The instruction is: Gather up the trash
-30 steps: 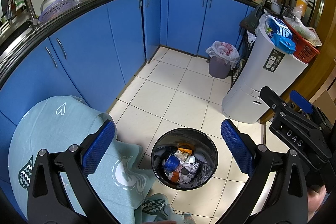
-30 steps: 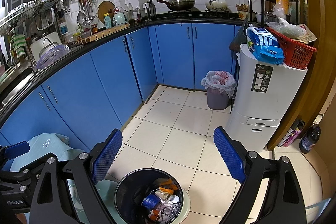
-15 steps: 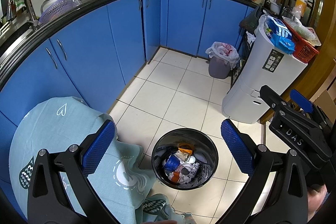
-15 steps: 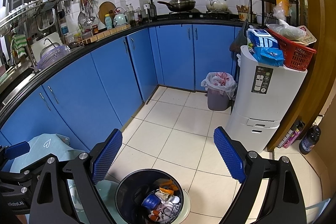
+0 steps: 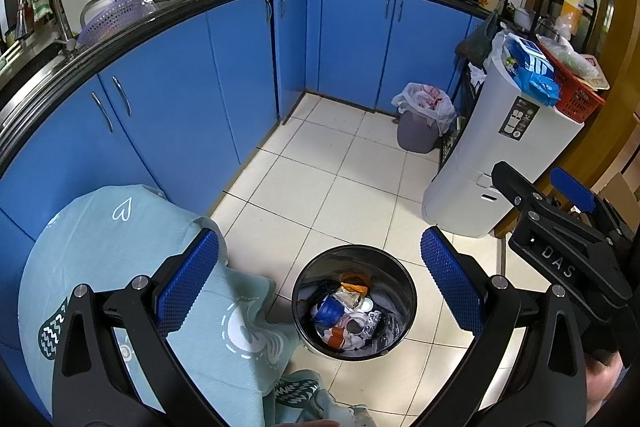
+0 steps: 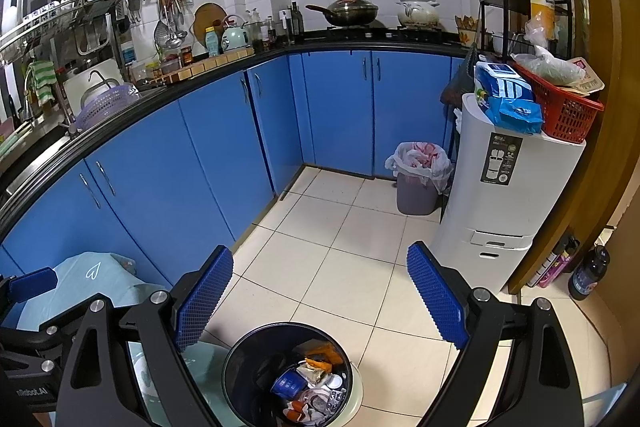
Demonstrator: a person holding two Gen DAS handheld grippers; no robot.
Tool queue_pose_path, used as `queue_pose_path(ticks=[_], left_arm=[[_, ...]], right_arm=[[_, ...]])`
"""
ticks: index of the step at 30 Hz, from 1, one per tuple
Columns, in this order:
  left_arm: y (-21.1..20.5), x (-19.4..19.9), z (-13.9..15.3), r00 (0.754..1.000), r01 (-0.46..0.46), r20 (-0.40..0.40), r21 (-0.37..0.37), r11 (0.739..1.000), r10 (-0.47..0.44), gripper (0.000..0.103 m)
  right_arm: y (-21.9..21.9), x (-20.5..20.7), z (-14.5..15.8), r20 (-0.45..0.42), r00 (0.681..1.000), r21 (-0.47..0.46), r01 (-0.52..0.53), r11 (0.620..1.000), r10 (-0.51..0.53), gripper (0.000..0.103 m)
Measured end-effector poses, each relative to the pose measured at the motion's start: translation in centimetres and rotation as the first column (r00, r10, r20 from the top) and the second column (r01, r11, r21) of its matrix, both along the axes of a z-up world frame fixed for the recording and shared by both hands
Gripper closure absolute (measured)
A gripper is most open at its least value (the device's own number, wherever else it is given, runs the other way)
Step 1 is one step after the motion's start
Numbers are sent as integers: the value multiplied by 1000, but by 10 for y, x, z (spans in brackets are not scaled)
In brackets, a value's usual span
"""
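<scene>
- Below us: round black bin (image 5: 354,303) w/ mixed trash (image 5: 346,311), blue cup on top.
- Left gripper (image 5: 320,285) & right gripper (image 6: 320,301): both spread wide, nothing held.
- Bin's near rim cut off in right view.

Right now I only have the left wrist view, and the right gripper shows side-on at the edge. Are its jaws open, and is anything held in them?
Observer: In the right wrist view the right gripper is wide open and empty, with the black trash bin low in its frame.
Operator: Anything on the floor past the white appliance? That gripper blocks it for me.
Observer: Yes, a dark bottle and a pink bottle stand by the wooden door frame, right of the white appliance.
</scene>
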State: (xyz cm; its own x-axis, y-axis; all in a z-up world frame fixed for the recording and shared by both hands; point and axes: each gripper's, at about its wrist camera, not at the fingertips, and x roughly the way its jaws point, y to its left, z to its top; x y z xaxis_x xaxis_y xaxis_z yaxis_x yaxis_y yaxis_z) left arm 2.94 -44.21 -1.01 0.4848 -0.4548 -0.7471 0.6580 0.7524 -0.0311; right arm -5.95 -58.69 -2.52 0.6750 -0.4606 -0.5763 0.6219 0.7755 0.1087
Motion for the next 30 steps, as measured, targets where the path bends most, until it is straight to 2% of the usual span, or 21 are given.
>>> queue_pose_path(ticks=[30], left_arm=[[10, 2, 4, 1000, -7, -1, -14, 1000, 7, 3]], right_arm=[[9, 0, 5, -5, 1000, -19, -12, 1000, 12, 16]])
